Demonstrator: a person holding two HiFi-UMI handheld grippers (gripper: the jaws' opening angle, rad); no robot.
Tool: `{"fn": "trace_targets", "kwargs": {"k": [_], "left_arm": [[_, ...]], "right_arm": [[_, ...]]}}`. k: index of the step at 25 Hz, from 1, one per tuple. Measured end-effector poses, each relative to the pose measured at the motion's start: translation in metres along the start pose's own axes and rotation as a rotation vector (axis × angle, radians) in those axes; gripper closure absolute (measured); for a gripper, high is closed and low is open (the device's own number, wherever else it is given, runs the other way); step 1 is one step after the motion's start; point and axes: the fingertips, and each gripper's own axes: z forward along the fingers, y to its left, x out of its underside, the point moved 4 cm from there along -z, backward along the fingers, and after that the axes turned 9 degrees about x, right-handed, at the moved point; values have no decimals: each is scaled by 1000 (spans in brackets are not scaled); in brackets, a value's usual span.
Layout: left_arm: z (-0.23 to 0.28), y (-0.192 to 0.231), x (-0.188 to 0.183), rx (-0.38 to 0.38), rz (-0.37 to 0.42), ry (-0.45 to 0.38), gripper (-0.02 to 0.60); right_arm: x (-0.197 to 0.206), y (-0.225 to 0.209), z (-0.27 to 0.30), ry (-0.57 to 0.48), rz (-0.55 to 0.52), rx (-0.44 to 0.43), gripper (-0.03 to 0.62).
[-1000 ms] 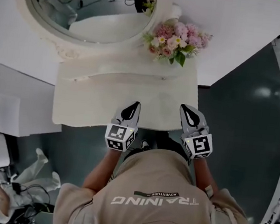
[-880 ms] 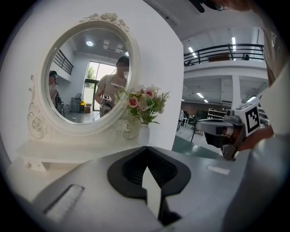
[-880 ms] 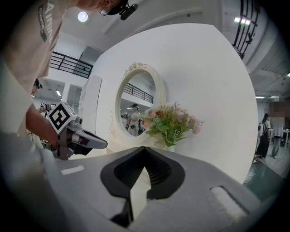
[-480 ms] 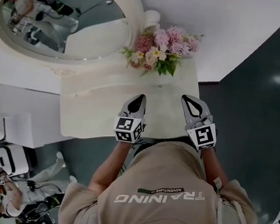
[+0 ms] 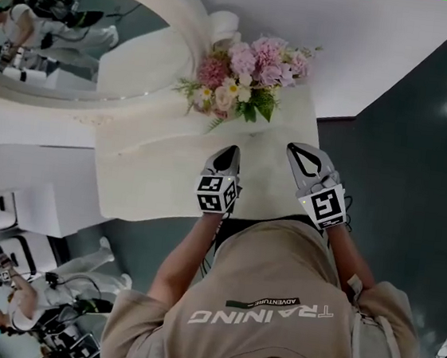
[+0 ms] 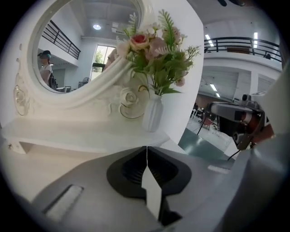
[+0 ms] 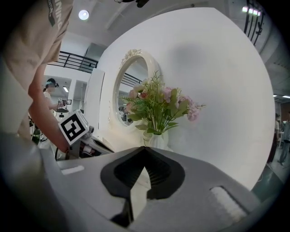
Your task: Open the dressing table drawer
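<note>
The white dressing table [image 5: 147, 177] stands against the wall, seen from above in the head view. Its drawer front is hidden under the tabletop. My left gripper [image 5: 231, 151] hovers over the tabletop near the front edge, shut with nothing in it. My right gripper [image 5: 293, 148] is beside it over the table's right end, also shut and empty. In the left gripper view the shut jaws [image 6: 146, 148] point at the table's raised back shelf [image 6: 86, 136]. The right gripper [image 7: 144, 148] points toward the flowers.
An oval mirror [image 5: 72, 32] rises at the table's back. A white vase [image 6: 152, 113] of pink flowers [image 5: 244, 68] stands at the back right. A low white cabinet [image 5: 43, 210] is to the left, with people and equipment [image 5: 26, 296] behind. Dark floor [image 5: 403, 154] lies right.
Both grippers have moved farther in over the tabletop, toward the flowers, the left one also shifting right. Their jaws have stayed shut.
</note>
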Motion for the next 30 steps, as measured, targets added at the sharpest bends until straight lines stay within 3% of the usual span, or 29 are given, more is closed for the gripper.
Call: {"fn": "trace_targets", "kwargs": {"k": [3,7,12,20,30], "left_arm": [[20,0,10,15,-4,48,537],[41,9,25,-8,-70,84,511],[63,19,33,-39,-133,110,431],[92,17,37,-45,-127,170,430],[106,22,36,-105,-197,173,469]], "right_arm": [[2,1,3,9,6,-9,591],[6,2,1,14,25,-13,591],[26,-7,-6,47,44,16,591],[49,-24,-16,104,88,56,590],[65,-32,-18,135,110,74,591]]}}
